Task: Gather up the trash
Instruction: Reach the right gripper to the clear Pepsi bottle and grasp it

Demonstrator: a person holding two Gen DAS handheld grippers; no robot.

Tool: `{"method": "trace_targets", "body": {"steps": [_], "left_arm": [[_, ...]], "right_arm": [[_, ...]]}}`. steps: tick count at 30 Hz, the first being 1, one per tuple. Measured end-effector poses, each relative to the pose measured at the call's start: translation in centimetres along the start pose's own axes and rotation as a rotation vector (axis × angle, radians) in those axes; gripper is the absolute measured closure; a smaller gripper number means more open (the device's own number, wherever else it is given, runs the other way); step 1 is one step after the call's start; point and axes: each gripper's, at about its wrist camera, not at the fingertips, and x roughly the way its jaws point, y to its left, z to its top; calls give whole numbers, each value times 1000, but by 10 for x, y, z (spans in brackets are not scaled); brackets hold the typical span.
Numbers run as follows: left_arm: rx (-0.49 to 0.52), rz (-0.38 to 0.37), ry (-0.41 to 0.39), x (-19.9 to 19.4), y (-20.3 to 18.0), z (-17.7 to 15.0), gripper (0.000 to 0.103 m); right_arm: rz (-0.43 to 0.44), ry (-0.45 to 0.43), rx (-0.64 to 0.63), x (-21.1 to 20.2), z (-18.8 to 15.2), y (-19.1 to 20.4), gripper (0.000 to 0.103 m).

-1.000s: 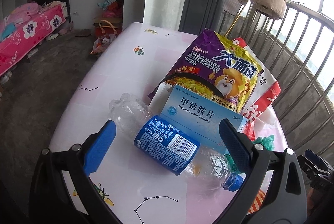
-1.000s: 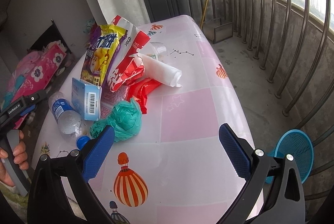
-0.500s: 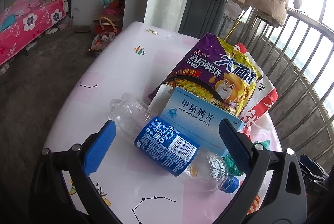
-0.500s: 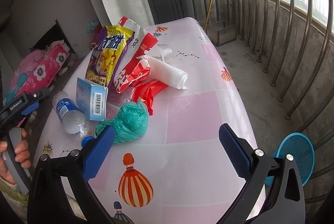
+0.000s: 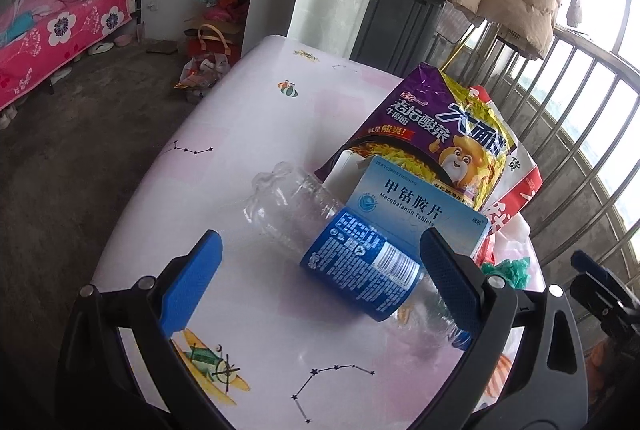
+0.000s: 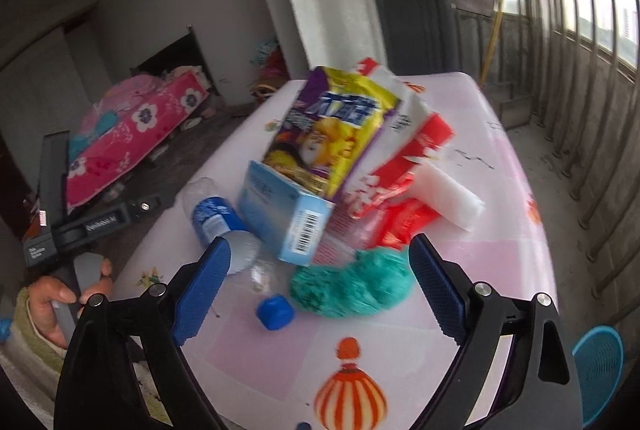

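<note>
A pile of trash lies on the pink patterned table (image 5: 248,133). A clear plastic bottle (image 5: 360,274) with a blue label lies on its side between the pads of my left gripper (image 5: 320,270), which is open and not touching it. Behind the bottle are a pale blue medicine box (image 5: 416,213) and a purple and yellow noodle bag (image 5: 436,137). My right gripper (image 6: 320,282) is open with its jaws closing. A crumpled green plastic bag (image 6: 352,286) lies between its pads, untouched, with the bottle's blue cap (image 6: 275,312) just to its left.
A red and white bag (image 6: 400,157), a red wrapper (image 6: 404,222) and a white roll (image 6: 452,197) lie right of the box. A blue basket (image 6: 596,362) stands on the floor by the balcony railing (image 6: 592,133). A hand (image 6: 52,302) holds the left gripper at the table's left edge.
The right wrist view has swung left onto the pile, so the green bag now lies between its pads, which stand slightly narrower. My left gripper has edged closer to the bottle.
</note>
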Motion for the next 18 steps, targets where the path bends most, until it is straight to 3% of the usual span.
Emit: {"method": "trace_targets", "body": {"steps": [3, 6, 13, 18], "left_arm": [[11, -11, 9, 0, 14, -6, 9], [15, -30, 20, 3, 27, -11, 16], [-47, -115, 80, 29, 58, -18, 48], [-65, -200, 145, 57, 66, -21, 68]], "right_arm": [[105, 53, -62, 30, 9, 29, 17], [147, 130, -126, 68, 14, 54, 18], [136, 310, -235, 131, 16, 81, 20], [133, 371, -303, 151, 19, 92, 23]]}}
